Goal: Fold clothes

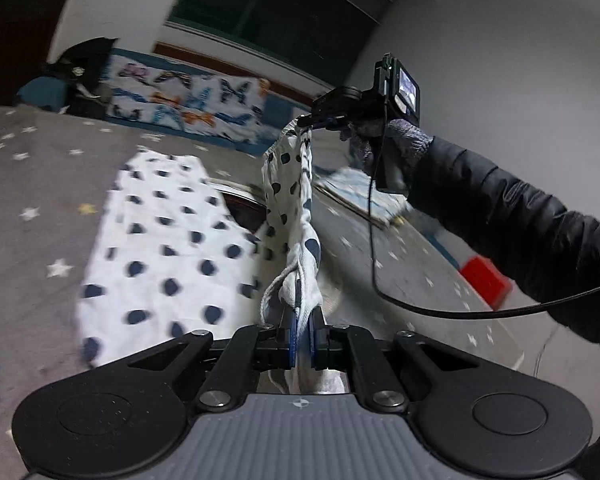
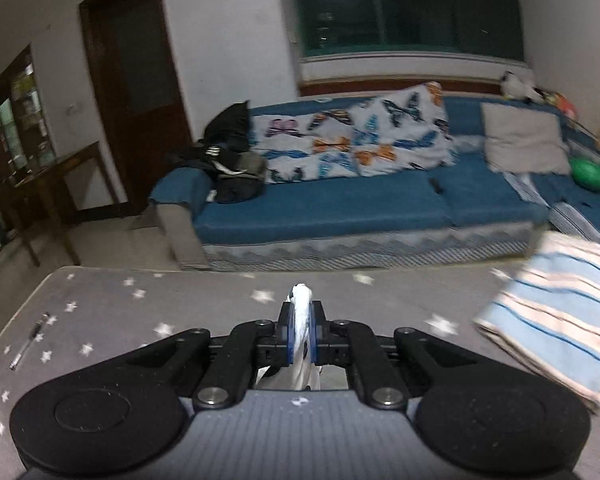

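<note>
Nearest the lens, at the bottom centre of the left wrist view, the left gripper [image 1: 300, 334] is seen with its blue-lined fingers [image 1: 290, 338] pressed together on a bunched edge of a white garment with dark polka dots [image 1: 160, 248]. From that pinch a taut band of the cloth runs up the middle of the frame to the right gripper [image 1: 306, 121], held in a gloved hand [image 1: 392, 148] at the upper right. The rest of the garment is spread flat across the left half of the frame on a grey, star-printed table cover [image 1: 28, 184].

In the right wrist view the right gripper's fingers are likewise closed on a thin fold of white fabric at the bottom centre.

The cloth is judged to be light, soft and limp: it sags wherever it is unsupported, so it is best taken at edges or corners and kept stretched between the two pinches. A fold appears to be under way, though how far along cannot be told.

Further out, a folded blue and cream striped towel [image 2: 556, 316] is seen at the right edge of the cover, and a pen [image 2: 30, 340] at the left. A blue sofa [image 2: 340, 204] with a butterfly-print blanket [image 2: 356, 140] lies beyond, under a dark window [image 2: 408, 4].
</note>
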A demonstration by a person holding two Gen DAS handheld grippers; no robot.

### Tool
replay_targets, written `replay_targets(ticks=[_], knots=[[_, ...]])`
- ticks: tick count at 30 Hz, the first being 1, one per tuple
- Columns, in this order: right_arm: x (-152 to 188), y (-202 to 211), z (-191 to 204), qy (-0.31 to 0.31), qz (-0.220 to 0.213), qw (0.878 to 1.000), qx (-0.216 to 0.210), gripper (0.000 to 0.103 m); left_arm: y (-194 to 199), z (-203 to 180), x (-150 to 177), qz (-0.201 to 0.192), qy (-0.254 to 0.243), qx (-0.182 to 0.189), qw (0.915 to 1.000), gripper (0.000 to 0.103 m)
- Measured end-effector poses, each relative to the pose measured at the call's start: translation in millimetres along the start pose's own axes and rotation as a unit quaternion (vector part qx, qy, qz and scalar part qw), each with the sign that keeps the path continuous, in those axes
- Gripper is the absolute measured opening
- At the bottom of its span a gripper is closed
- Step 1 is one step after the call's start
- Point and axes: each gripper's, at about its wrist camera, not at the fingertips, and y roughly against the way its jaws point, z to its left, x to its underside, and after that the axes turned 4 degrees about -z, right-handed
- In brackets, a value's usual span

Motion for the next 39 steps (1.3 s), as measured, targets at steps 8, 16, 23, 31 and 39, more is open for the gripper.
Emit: replay_targets(ticks=[8, 16, 23, 31, 39], knots=[[4.7, -84.5, 111.0, 0.026, 0.042, 0.999, -0.021, 0.006, 25.9, 48.5, 1.7, -0.016, 0.074, -0.041, 0.9963, 0.006], [27.6, -127.1, 160.8, 0.02, 0.071, 0.994, -0.085, 0.011, 38.4, 73.2, 10.1, -0.013, 0.118, -0.08, 0.9897, 0.007], [34.6, -94.2, 154.7, 0.068, 0.098, 0.985, -0.123, 0.018, 39.1, 79.3, 15.4, -0.007, 0.127, -0.086, 0.9882, 0.007], [98.3, -25.1, 177.8, 0.166, 0.174, 0.945, -0.224, 0.019, 45.2, 95.8, 15.9, -0.013, 0.158, -0.108, 0.9815, 0.01], [166.0, 16.6, 221.6, 0.253, 0.194, 0.907, -0.275, 0.027, 56.8, 97.8, 14.7, -0.015, 0.15, -0.139, 0.9788, 0.01]])
